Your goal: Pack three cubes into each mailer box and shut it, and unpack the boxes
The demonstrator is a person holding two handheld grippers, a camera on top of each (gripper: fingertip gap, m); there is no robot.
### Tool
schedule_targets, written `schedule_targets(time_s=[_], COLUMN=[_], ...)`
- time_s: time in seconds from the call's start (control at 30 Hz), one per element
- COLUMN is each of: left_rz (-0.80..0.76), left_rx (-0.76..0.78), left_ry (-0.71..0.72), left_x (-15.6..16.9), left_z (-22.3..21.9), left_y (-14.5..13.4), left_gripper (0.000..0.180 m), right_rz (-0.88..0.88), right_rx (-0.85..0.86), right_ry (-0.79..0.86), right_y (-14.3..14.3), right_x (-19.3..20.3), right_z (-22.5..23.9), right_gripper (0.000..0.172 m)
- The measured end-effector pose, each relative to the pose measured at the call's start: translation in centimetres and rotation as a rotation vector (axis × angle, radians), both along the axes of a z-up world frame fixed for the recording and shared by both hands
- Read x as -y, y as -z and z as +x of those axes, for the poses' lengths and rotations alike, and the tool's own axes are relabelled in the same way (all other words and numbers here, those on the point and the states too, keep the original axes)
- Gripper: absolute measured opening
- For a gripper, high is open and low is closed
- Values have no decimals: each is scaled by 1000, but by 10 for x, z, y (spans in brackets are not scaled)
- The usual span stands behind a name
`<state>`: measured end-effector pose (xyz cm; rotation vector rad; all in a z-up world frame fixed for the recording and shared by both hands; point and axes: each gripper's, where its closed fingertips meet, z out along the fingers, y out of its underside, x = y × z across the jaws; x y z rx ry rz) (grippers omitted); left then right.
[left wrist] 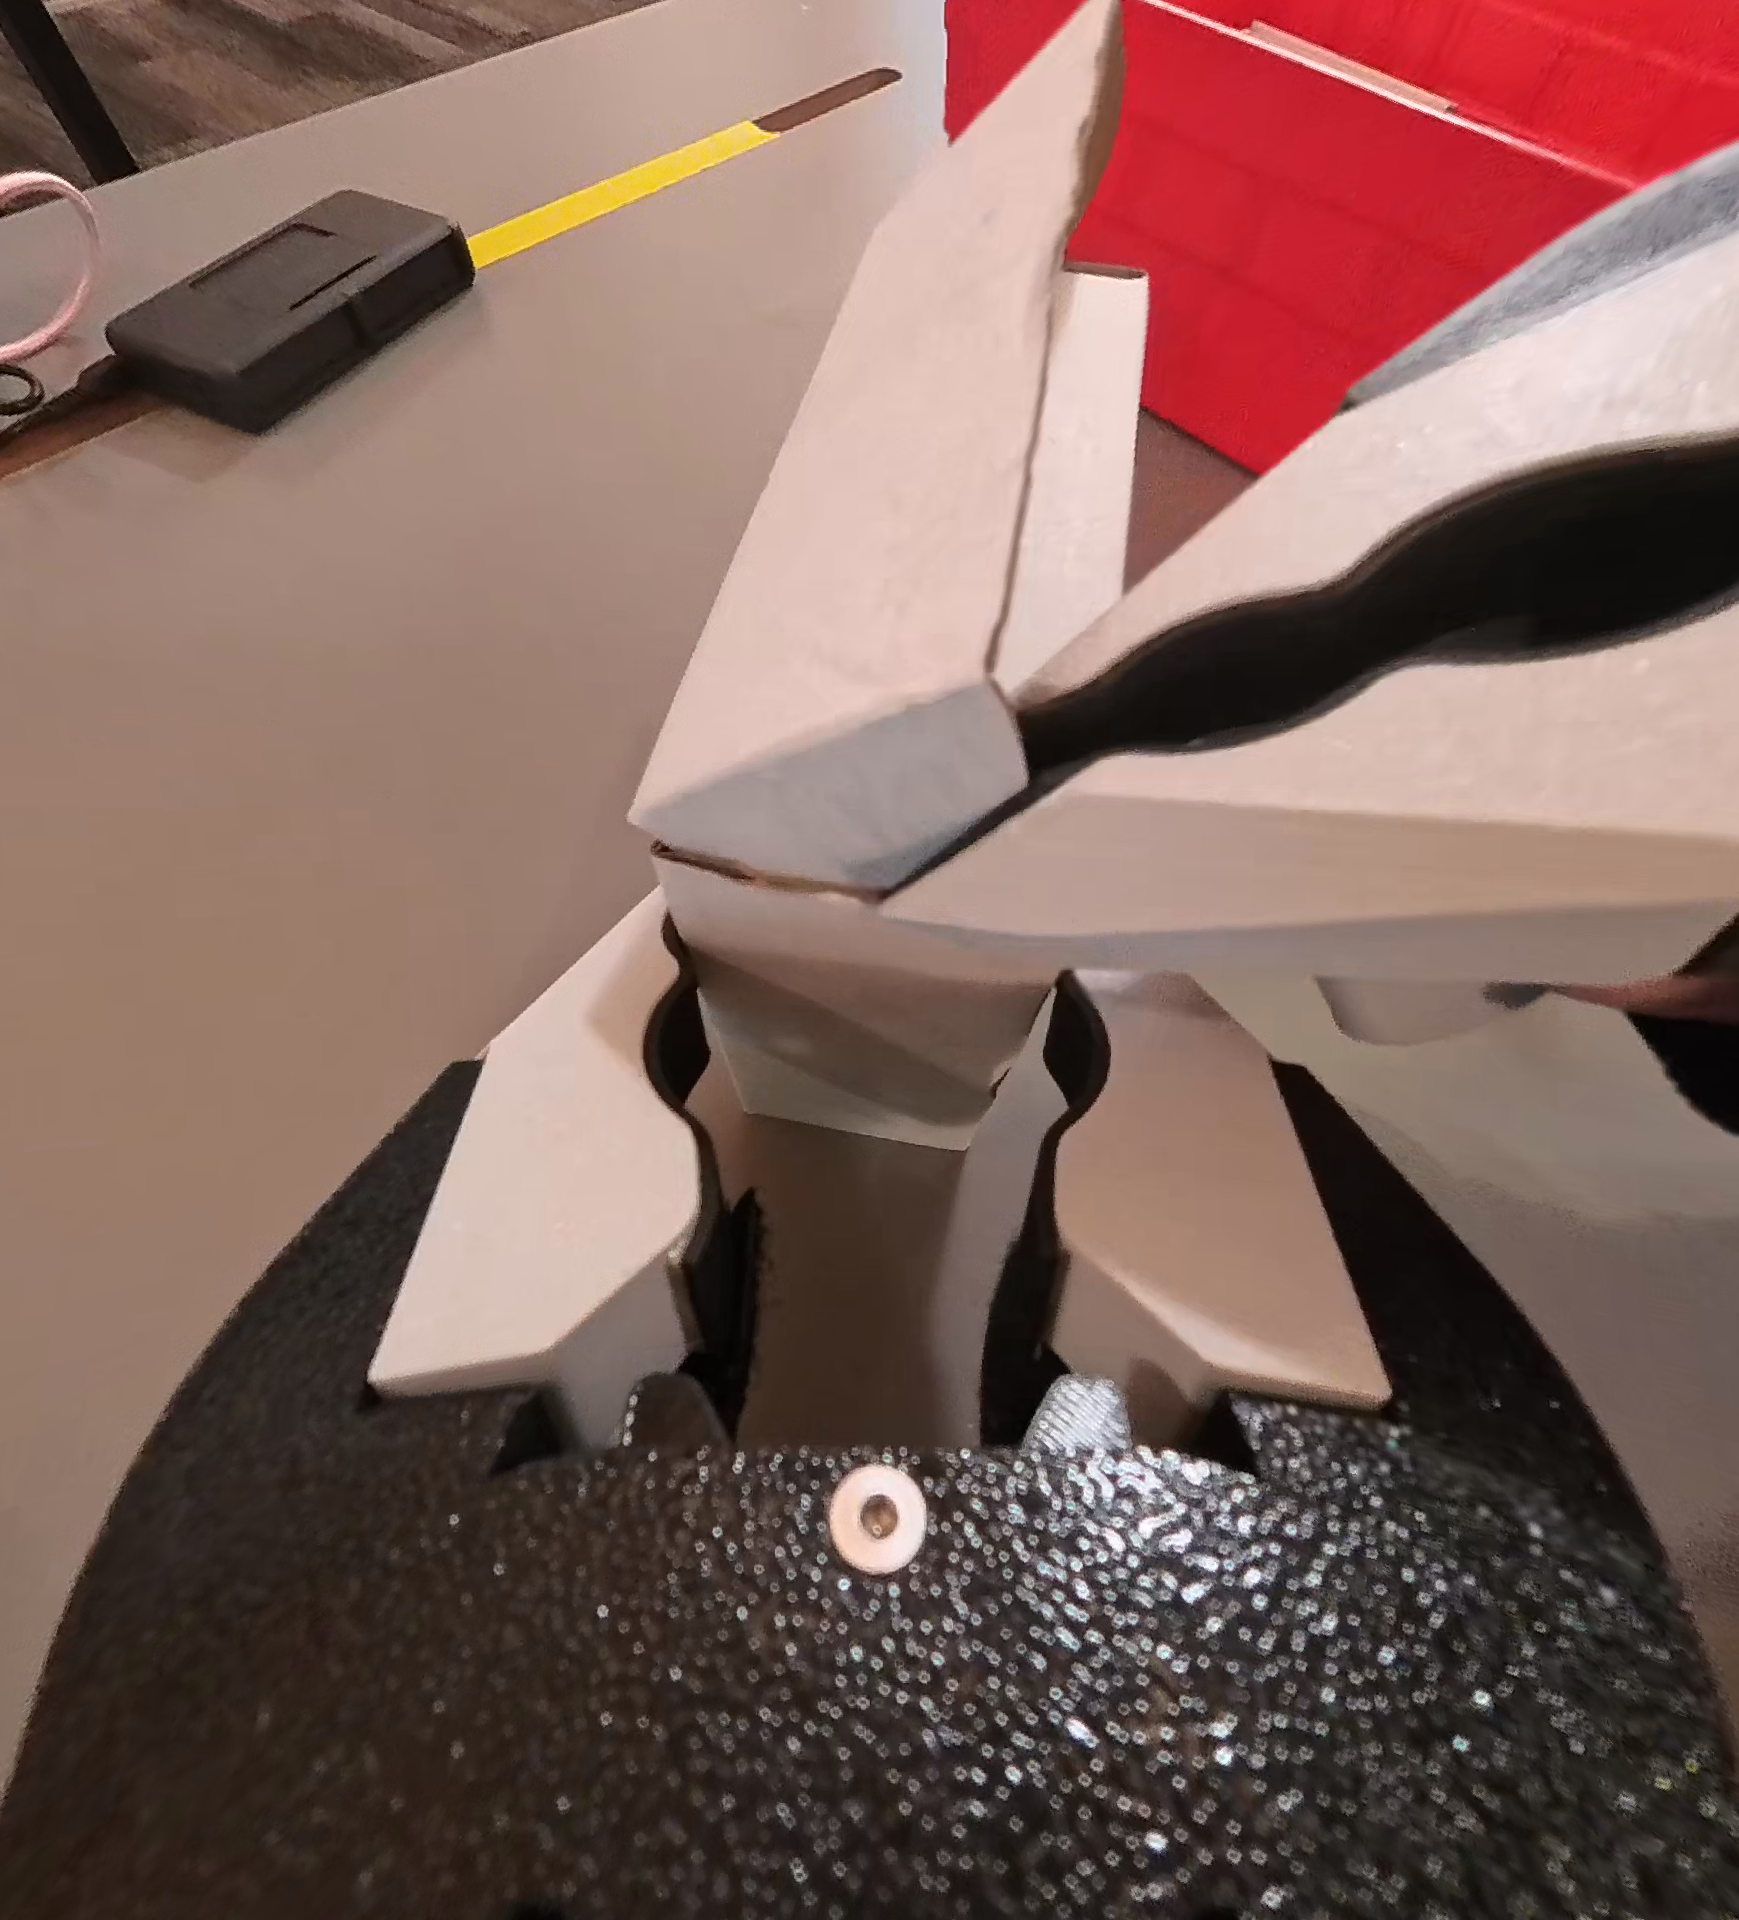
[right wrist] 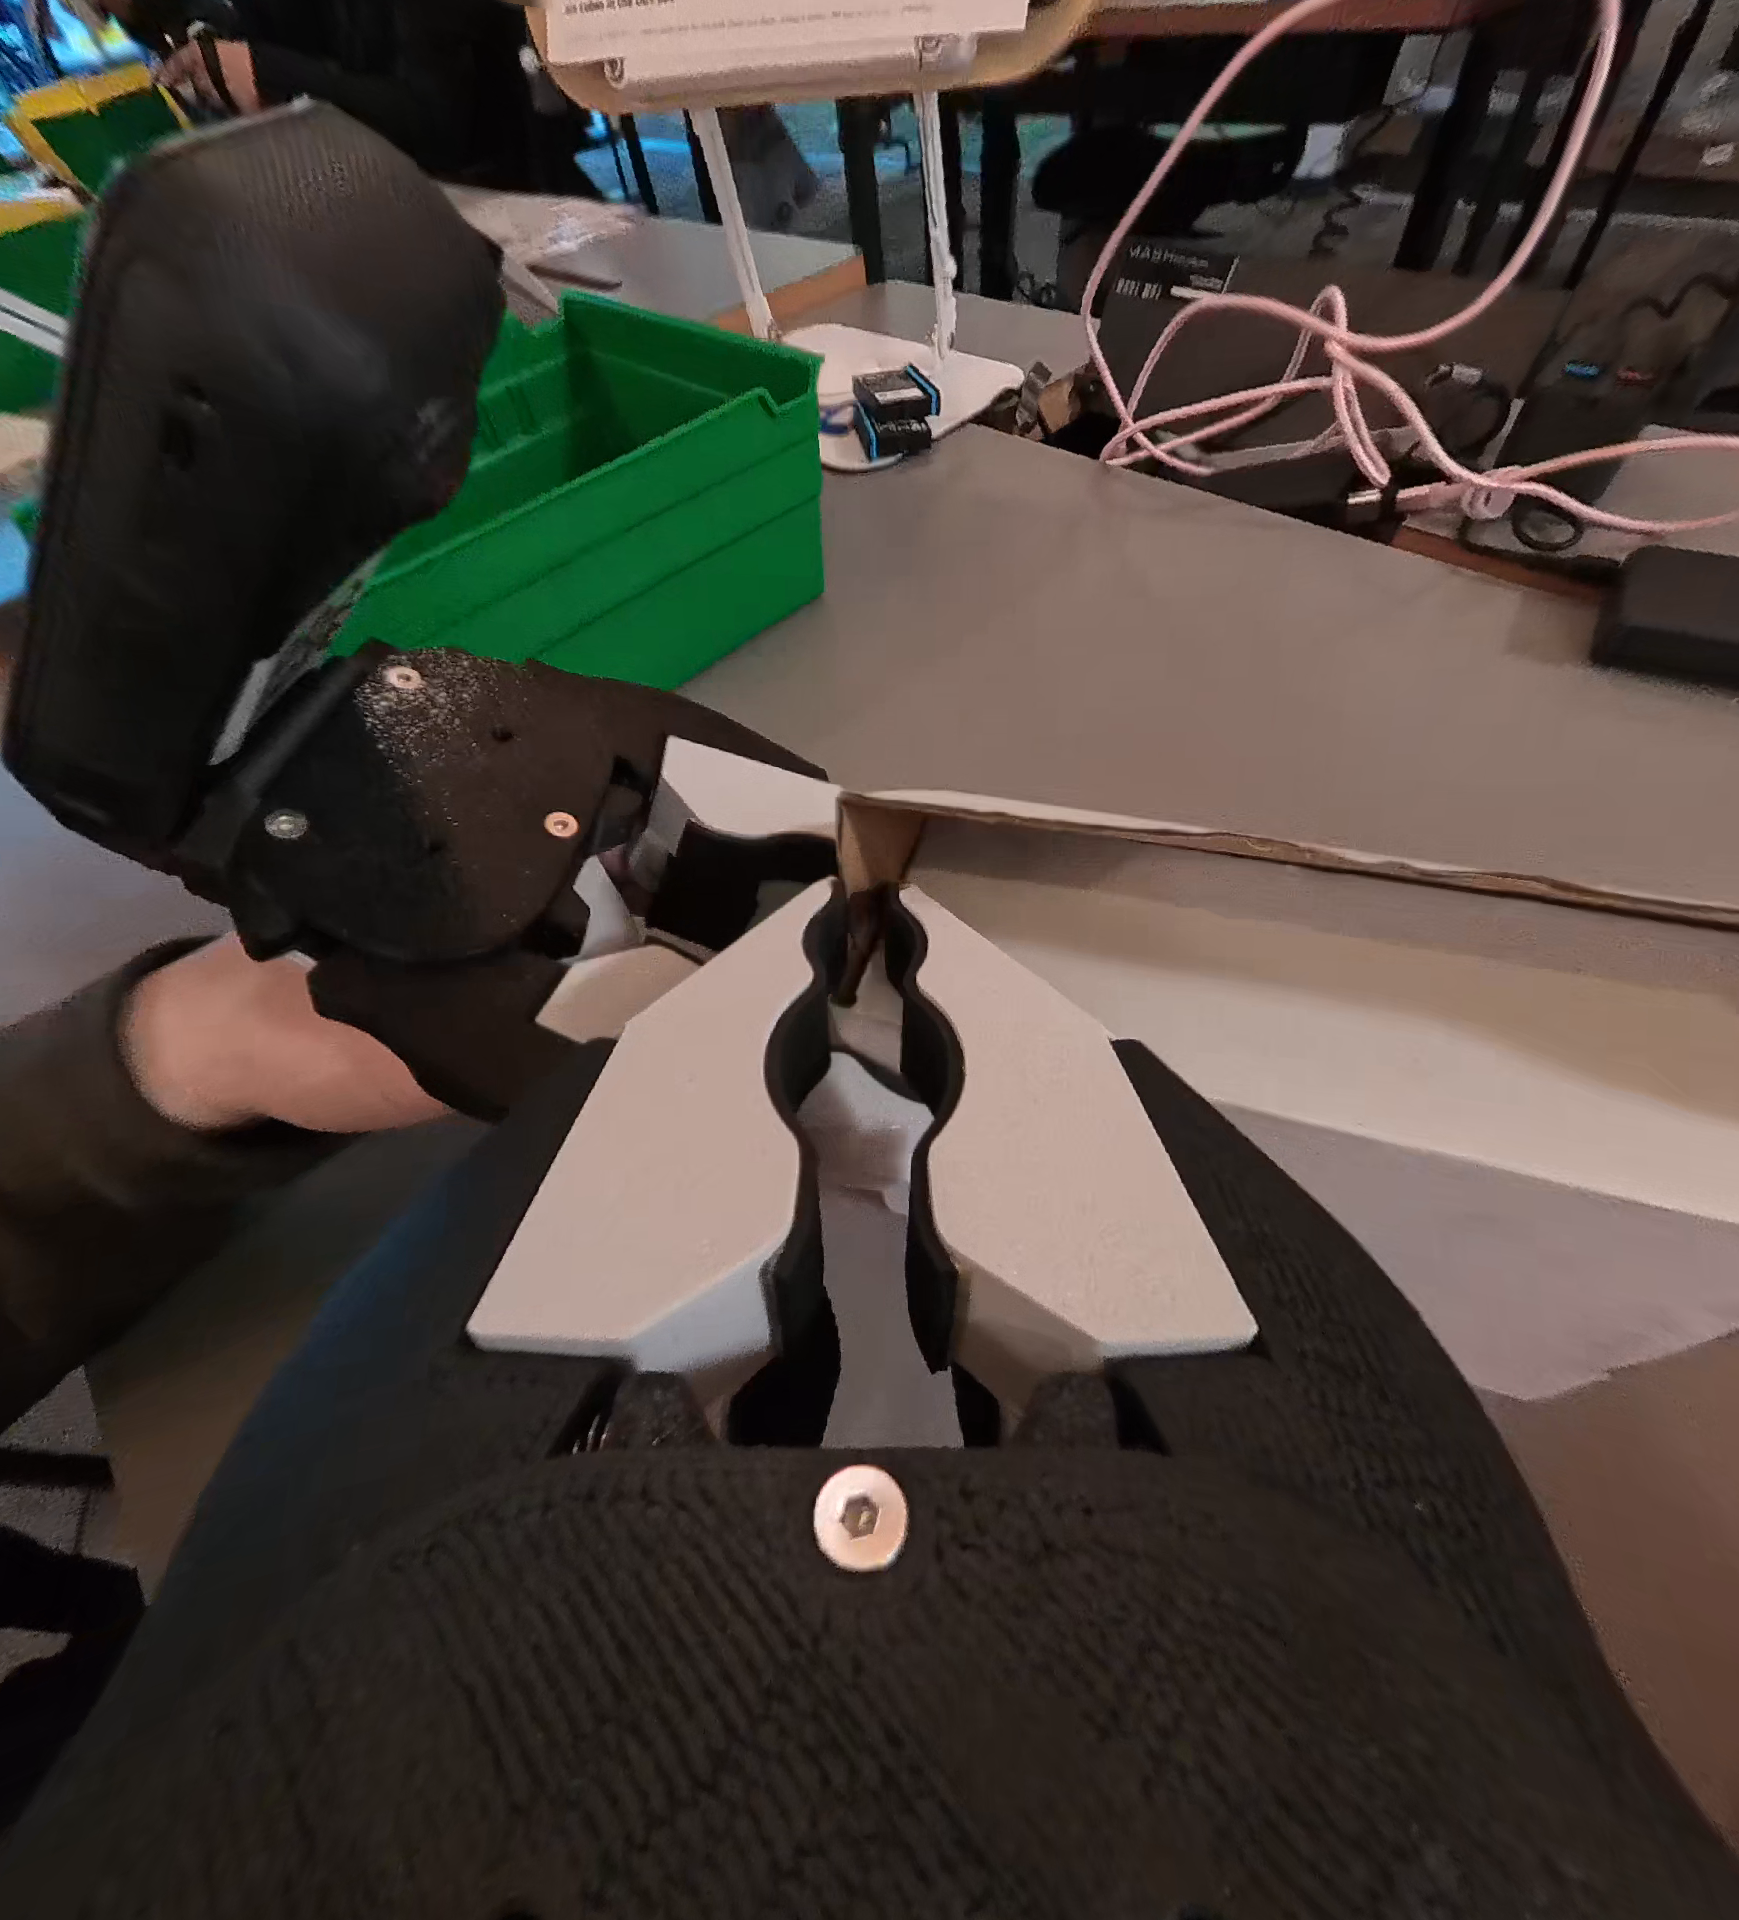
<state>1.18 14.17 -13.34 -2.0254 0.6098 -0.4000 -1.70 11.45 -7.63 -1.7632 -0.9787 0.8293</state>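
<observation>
Both tongs work one corner of the white mailer box (left wrist: pixel 844 582), which sits on the grey surface (left wrist: pixel 273 727). In the left wrist view the left tongs (left wrist: pixel 865 1029) are clamped on the box's near corner, the dark pads pressing the white cardboard from both sides at about 12 o'clock from the tool body. The right tongs (left wrist: pixel 1260 665) come in from 3 o'clock, their dark wavy pads nearly together over the box's edge. In the right wrist view the right tongs (right wrist: pixel 860 935) pinch a brown-edged corner flap (right wrist: pixel 875 847) at the tips; the white wall of the box runs off toward 3 o'clock. The left tool sits at 10 o'clock, a hand (right wrist: pixel 252 1049) on its grip. A red box (left wrist: pixel 1364 208) lies beyond at 1 o'clock in the left view. A green bin (right wrist: pixel 636 520) stands at 11 o'clock in the right view, pink cables (right wrist: pixel 1364 416) at 1 o'clock. Cubes: none seen.
</observation>
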Motion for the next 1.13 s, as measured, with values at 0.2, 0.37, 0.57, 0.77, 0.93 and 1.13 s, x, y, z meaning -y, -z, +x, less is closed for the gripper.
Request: schedule_targets(time_s=[0.2, 0.37, 0.57, 0.77, 0.93, 1.13], left_rz=[9, 18, 15, 5, -8, -26], left_rx=[-3, -14, -6, -8, -22, -39], left_ry=[4, 7, 7, 0, 4, -7], left_x=[1, 1, 0, 1, 1, 1], left_z=[0, 1, 1, 0, -1, -1], left_y=[0, -1, 0, 0, 0, 1], left_gripper=[65, 65, 65, 65, 65, 64], right_rz=[179, 278, 63, 11, -48, -192], right_rx=[-128, -117, 123, 239, 330, 385], right_ry=[57, 340, 234, 121, 142, 145], right_y=[-43, -76, -21, -10, -12, -13], right_x=[1, -73, -109, -111, -114, -116], right_z=[43, 123, 130, 108, 105, 101], right_gripper=[14, 9, 38, 7, 1, 1])
